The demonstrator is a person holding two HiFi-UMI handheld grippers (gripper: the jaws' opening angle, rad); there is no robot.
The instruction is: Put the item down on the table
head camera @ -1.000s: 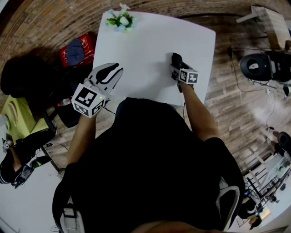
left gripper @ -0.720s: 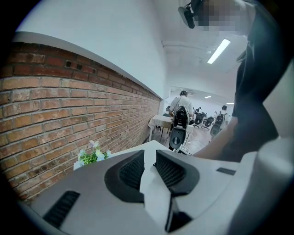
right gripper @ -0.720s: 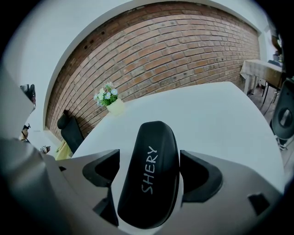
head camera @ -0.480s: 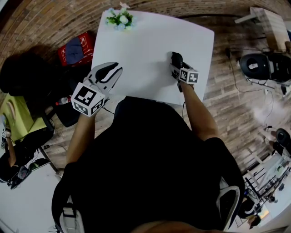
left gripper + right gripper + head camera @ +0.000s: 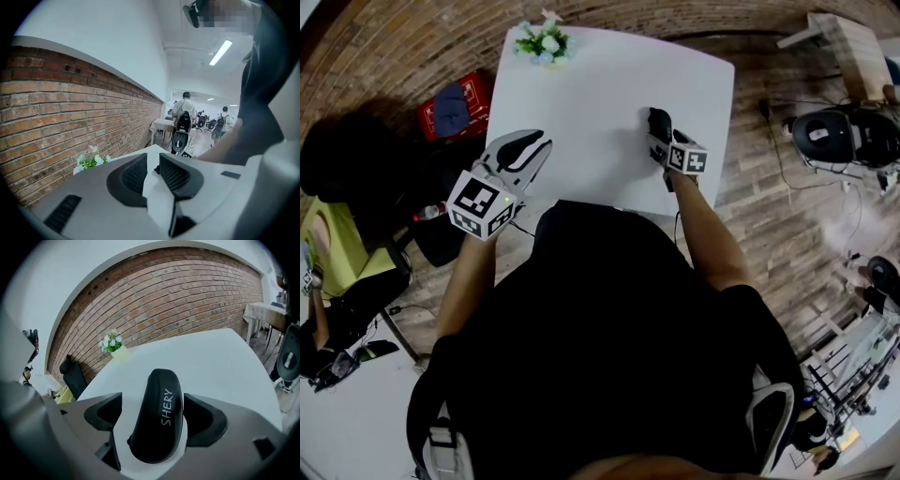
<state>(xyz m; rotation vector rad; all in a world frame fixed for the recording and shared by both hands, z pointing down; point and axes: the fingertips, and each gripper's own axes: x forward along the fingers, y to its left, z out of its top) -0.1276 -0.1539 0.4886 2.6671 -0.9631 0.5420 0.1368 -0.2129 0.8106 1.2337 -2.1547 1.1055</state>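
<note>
A black glasses case (image 5: 159, 418) printed SHERY lies lengthwise between the jaws of my right gripper (image 5: 153, 397), which stand close against its sides, low over the white table (image 5: 215, 357). From the head view the right gripper (image 5: 659, 131) sits at the table's (image 5: 581, 94) right part with the case (image 5: 657, 118) poking out ahead. My left gripper (image 5: 530, 145) hovers at the table's left front edge. In its own view the left gripper (image 5: 153, 161) has its jaws almost together with nothing held.
A small pot of white flowers (image 5: 542, 42) stands at the table's far left corner. A brick wall runs beyond the table. A red bag (image 5: 455, 103) and dark chairs (image 5: 347, 159) are left of the table. A black and white machine (image 5: 830, 136) is on the floor to the right.
Both grippers keep their places. Only the head view has shifted slightly.
</note>
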